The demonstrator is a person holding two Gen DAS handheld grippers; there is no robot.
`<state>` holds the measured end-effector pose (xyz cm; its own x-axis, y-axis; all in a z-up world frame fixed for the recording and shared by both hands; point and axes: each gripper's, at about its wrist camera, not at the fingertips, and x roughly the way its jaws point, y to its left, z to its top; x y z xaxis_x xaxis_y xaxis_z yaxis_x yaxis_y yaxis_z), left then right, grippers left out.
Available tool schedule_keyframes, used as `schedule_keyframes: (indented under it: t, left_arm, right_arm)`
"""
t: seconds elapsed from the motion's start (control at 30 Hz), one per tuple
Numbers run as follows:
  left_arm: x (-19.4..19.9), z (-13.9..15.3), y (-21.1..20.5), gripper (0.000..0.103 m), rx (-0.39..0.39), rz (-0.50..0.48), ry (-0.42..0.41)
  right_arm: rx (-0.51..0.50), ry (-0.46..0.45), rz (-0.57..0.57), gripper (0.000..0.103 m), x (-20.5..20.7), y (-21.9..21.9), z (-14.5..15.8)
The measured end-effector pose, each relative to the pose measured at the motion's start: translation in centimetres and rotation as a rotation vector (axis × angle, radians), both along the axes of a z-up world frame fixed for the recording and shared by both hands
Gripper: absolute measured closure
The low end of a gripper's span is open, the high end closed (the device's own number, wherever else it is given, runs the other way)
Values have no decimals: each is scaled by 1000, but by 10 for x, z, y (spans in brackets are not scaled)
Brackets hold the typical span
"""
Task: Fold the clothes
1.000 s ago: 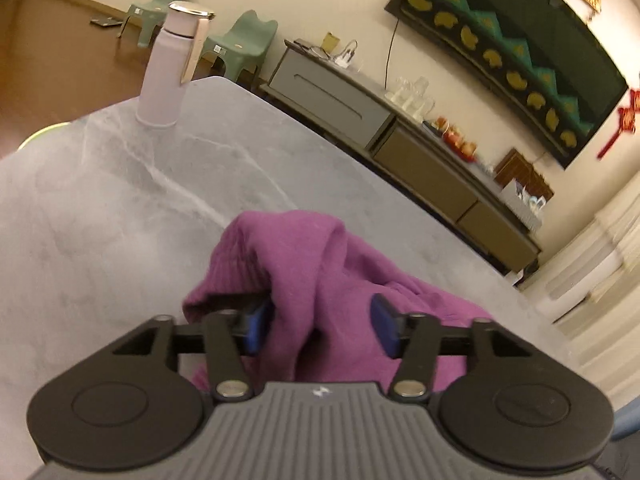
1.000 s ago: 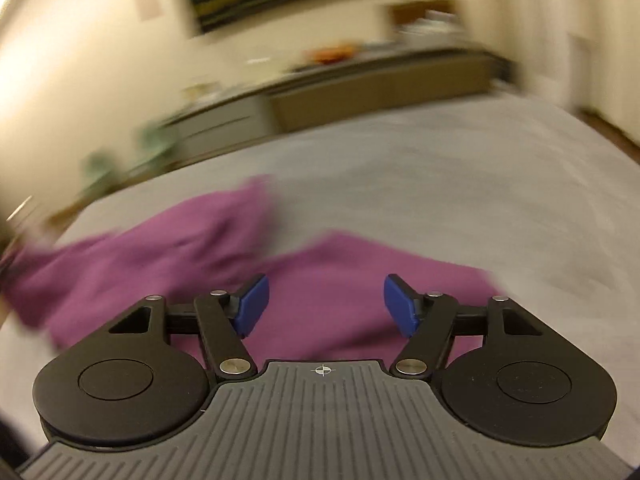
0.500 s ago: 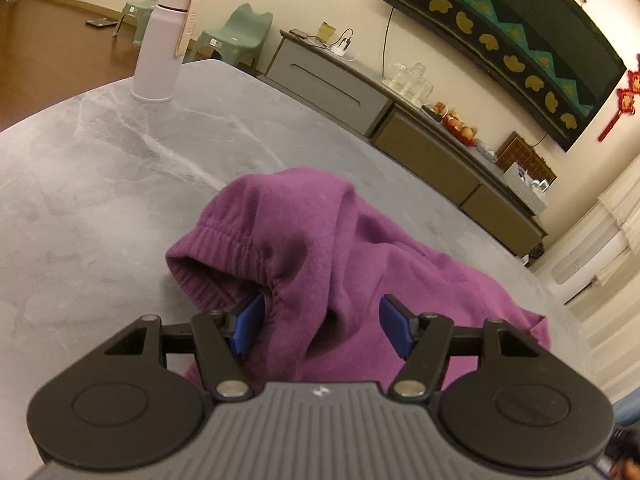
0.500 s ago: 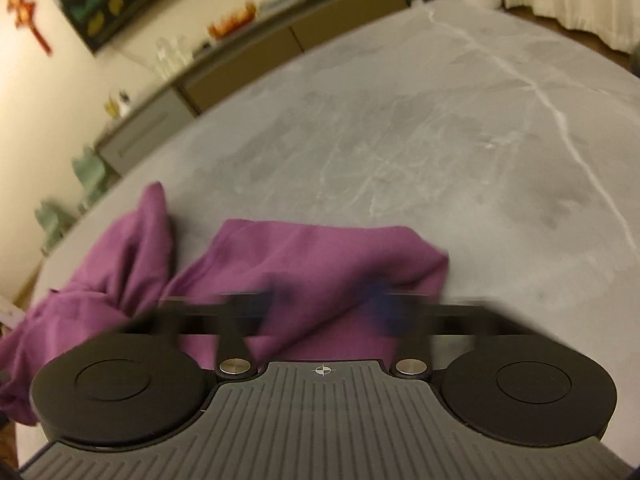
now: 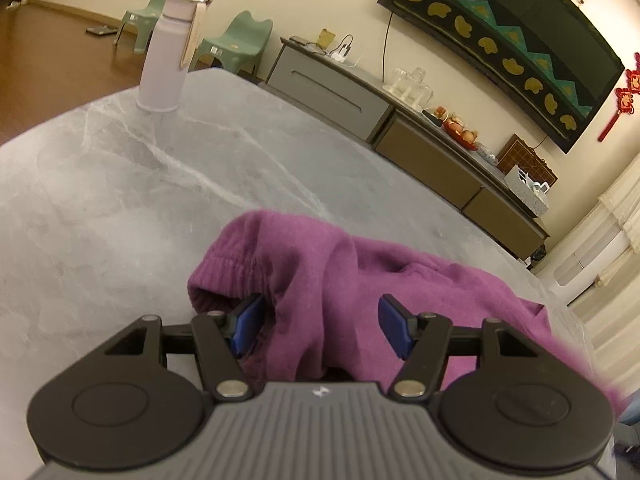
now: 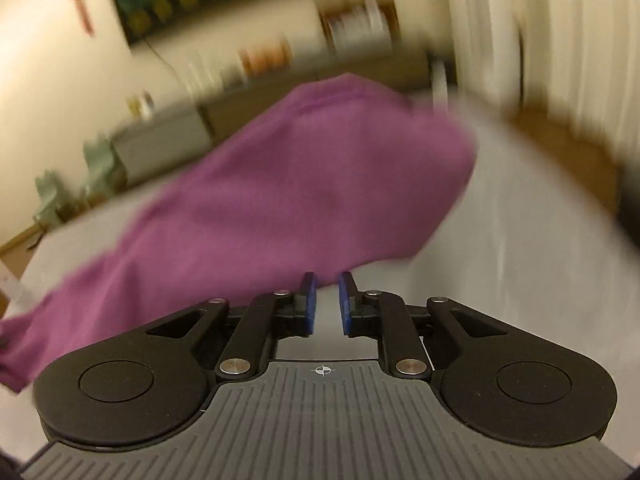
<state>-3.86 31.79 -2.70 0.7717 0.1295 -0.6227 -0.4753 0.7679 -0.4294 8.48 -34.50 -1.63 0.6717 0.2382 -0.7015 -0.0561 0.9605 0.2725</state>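
Since a moment ago your right gripper (image 6: 325,300) has narrowed its jaws and lifted the purple garment (image 6: 304,184); blur hides whether cloth is pinched. Your left gripper (image 5: 320,322) stays wide open astride the soft, ribbed waistband (image 5: 228,268), bunched ahead on the marble table (image 5: 100,208).

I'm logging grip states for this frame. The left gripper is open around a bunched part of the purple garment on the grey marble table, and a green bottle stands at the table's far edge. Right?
Not quite: the bottle is pale lilac, not green; the green things behind it are small chairs. The left wrist view shows this. The rest holds: the left gripper is open around bunched purple garment on the grey marble table.
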Motion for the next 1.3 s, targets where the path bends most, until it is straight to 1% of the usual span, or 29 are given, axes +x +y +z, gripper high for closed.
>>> schedule_keyframes:
  t: [0.03,0.07,0.1,0.13,0.17,0.2,0.23,0.3,0.4,0.47,0.57,0.6,0.63,0.67,0.7,0.73,0.77,0.8,0.83,0.87,0.9,0.97,1.03,1.07,1.1,1.13,1.2,1.23,1.3]
  left_arm:
    - [1,6,1,39,10,0,-5]
    - [3,12,3,38,19,-4,-13]
    - [7,21,6,37,31,-9,-26]
    - [12,29,9,33,49,-3,-36]
    - [17,38,13,29,67,4,-46]
    - [23,46,16,21,86,11,-56]
    - [31,54,20,15,110,20,-62]
    - [52,59,29,8,133,-3,-50]
    - [80,39,36,8,99,-70,30]
    - [90,20,31,8,88,-113,71]
    - [103,-3,17,11,102,-170,124]
    - [108,-8,12,17,114,-188,140]
    - [114,-10,8,31,126,-212,154]
    - [119,-12,5,41,133,-242,163]
    - [124,-14,1,67,140,-270,170]
    - [124,-15,-1,99,144,-285,168]
    - [124,-15,-3,101,148,-299,166]
    - [124,-15,-5,103,152,-314,163]
    - [124,-16,-7,103,156,-328,161]
    - [124,-15,-9,103,159,-339,153]
    - [117,-5,-7,103,155,-330,109]
    - [95,21,-5,103,131,-309,-12]
    - [67,47,-10,103,98,-337,-127]
    - [55,54,-19,103,85,-373,-158]
    - [46,59,-28,103,73,-407,-181]
    - [47,52,-38,103,74,-428,-152]
    - [48,40,-59,102,76,-471,-94]
    - [49,33,-70,102,76,-492,-65]
    - [52,21,-89,99,76,-527,-9]
  right_arm:
    - [-1,33,-37,79,-2,-4,-13]
    - [-2,12,-62,67,-5,-4,-13]
    - [-2,-19,-85,52,-9,-4,-11]
    - [-10,-63,-77,47,-9,4,-3]
    - [-19,-109,-62,42,-9,13,7]
    - [-19,-134,-26,39,-7,24,15]
    - [-11,-146,22,36,0,39,22]
    - [18,-155,111,24,19,70,31]
    - [61,-147,223,20,59,119,38]
    - [66,-107,269,20,92,151,35]
    - [29,-29,307,20,136,200,12]
    - [10,-2,316,20,149,212,1]
    - [-9,25,324,20,162,222,-10]
    - [-16,51,318,20,172,231,-21]
    - [-6,79,316,29,179,236,-31]
    - [11,103,327,43,182,239,-40]
    - [13,105,343,89,183,243,-41]
    - [12,103,361,97,183,247,-42]
    - [11,101,378,98,183,251,-42]
    - [-7,43,395,99,179,252,-26]
    - [-29,-26,411,99,175,252,-8]
    - [-89,-233,422,99,153,249,52]
    - [-259,-535,464,99,104,248,111]
    - [-350,-690,483,99,79,248,140]
    - [-497,-821,481,99,53,249,157]
    - [-627,-907,477,99,34,246,162]
    - [-756,-885,442,98,28,230,150]
    - [-792,-809,412,98,36,219,137]
    - [-761,-595,303,97,55,181,91]
